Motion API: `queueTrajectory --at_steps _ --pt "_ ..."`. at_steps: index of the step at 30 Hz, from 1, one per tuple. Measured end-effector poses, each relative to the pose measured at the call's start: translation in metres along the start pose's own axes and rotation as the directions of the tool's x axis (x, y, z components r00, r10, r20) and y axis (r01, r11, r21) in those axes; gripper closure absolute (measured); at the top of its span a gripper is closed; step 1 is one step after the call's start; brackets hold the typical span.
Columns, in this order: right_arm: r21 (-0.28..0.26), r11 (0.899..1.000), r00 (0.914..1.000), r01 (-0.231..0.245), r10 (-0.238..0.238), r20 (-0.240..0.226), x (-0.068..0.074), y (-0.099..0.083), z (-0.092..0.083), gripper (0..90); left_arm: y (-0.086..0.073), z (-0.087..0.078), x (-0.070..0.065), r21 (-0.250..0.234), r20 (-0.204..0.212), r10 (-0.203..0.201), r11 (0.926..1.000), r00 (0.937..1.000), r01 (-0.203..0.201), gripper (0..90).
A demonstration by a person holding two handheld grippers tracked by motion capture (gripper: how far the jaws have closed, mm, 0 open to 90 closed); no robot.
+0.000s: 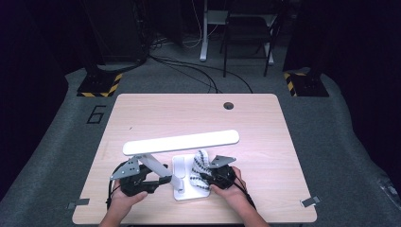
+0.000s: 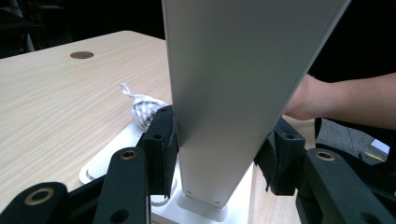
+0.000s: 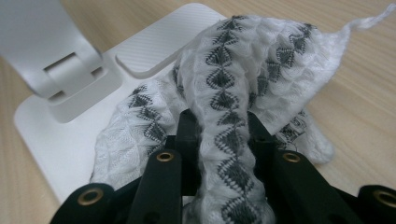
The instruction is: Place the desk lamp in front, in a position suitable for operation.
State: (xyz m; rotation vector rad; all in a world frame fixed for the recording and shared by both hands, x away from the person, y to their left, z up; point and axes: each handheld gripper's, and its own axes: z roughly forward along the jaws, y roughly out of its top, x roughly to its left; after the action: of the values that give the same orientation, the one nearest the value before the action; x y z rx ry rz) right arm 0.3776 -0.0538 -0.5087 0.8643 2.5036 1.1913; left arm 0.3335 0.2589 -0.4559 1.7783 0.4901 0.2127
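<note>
A white desk lamp stands near the table's front edge, its long head bar [image 1: 182,141] level above its flat base [image 1: 184,193]. My left gripper [image 1: 161,178] is shut on the lamp's slanted arm [image 2: 233,93], with a pad pressing on each side. A white cloth [image 1: 200,166] with black diamond stripes lies bunched over the right part of the base [image 3: 60,140]. My right gripper [image 3: 224,130] is shut on a fold of this cloth [image 3: 243,70], just right of the arm's hinge [image 3: 70,70]. In the left gripper view the cloth [image 2: 144,109] peeks out behind the left pad.
A round cable hole [image 1: 229,105] sits near the table's far edge. Tape tabs mark the front corners [image 1: 309,202]. A person's right forearm [image 2: 345,98] reaches in beside the lamp. Chairs, cables and stands crowd the dark floor beyond the table.
</note>
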Motion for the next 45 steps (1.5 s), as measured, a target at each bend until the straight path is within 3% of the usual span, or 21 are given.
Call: queueTrajectory --at_steps 12,17,19,26,27,31,34,42,44,45 --pt "-0.015 0.999 0.9991 -0.029 0.029 0.03 -0.019 0.013 0.018 72.2 0.0 0.0 0.0 0.004 -0.007 0.0 1.0 1.0 0.0 53.2" --pt "-0.033 0.996 0.9959 -0.078 0.08 0.042 -0.026 0.017 0.024 72.2 0.0 0.0 0.0 0.003 -0.002 0.001 1.0 1.0 -0.001 53.1" --pt "-0.029 0.998 0.9965 -0.061 0.063 0.055 -0.029 0.021 0.027 72.2 0.0 0.0 0.0 0.004 -0.003 0.002 1.0 1.0 -0.002 53.1" --pt "-0.013 0.996 0.9922 -0.084 0.085 0.091 -0.033 0.031 0.036 72.2 0.0 0.0 0.0 0.001 -0.007 0.0 1.0 1.0 0.0 53.1" --pt "-0.015 0.997 0.9929 -0.07 0.071 0.095 -0.036 0.032 0.037 72.2 -0.001 0.0 0.0 -0.005 -0.004 -0.002 1.0 1.0 0.002 53.2" --pt "-0.017 0.992 0.988 -0.123 0.124 0.092 -0.038 0.034 0.039 72.0 -0.001 0.001 0.0 -0.004 -0.005 -0.002 1.0 1.0 0.002 53.1" --pt "-0.014 0.987 0.9826 -0.163 0.164 0.088 -0.033 0.039 0.041 71.5 0.0 0.001 0.0 -0.004 -0.004 -0.002 1.0 1.0 0.002 53.1" --pt "-0.029 0.994 0.9917 -0.108 0.11 0.066 -0.016 0.043 0.046 71.2 -0.001 0.001 0.0 -0.005 -0.004 -0.003 1.0 1.0 0.003 53.1" --pt "-0.026 0.993 0.9929 -0.114 0.115 0.033 -0.013 0.043 0.048 71.7 -0.001 0.001 0.0 -0.002 -0.007 -0.002 1.0 1.0 0.001 53.1" --pt "-0.022 0.996 0.9956 -0.092 0.092 0.017 -0.011 0.042 0.049 71.9 0.0 0.001 0.0 0.0 -0.007 -0.002 1.0 1.0 0.002 53.1"
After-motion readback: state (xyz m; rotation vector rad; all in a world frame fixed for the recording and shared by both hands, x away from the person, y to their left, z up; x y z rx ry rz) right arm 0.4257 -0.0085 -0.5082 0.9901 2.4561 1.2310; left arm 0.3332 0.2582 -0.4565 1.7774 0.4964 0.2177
